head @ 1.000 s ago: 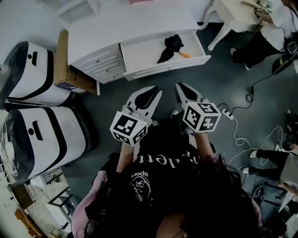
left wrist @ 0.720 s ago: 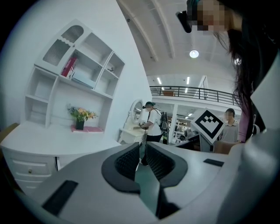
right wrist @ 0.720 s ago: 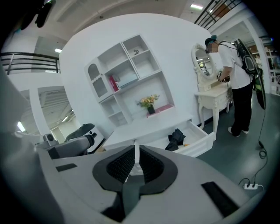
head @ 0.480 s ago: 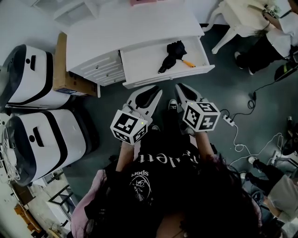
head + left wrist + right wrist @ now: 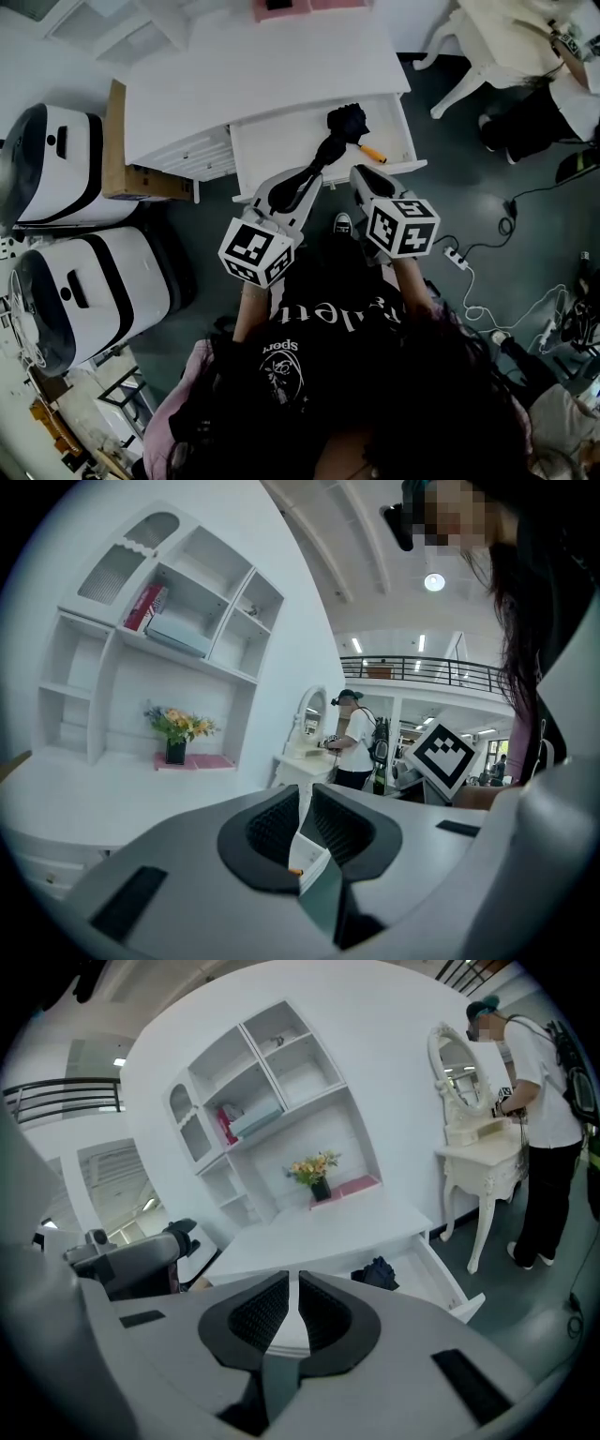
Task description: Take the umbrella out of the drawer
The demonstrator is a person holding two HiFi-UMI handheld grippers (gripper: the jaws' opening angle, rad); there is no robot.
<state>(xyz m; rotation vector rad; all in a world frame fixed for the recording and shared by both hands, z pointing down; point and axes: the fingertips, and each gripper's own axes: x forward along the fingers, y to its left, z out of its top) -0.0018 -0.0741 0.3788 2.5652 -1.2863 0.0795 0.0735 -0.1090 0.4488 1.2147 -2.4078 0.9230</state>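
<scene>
At the open drawer's [image 5: 277, 150] near edge, left gripper [image 5: 314, 174] and right gripper [image 5: 359, 172] are hovering, both clenched and empty. Umbrella [image 5: 337, 136] is lying inside, toward the right. Reaching seems the step in hand; next, one gripper needs opening around it.

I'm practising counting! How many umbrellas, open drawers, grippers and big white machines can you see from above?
1 umbrella
1 open drawer
2 grippers: left gripper, right gripper
2 big white machines
Total: 6
</scene>
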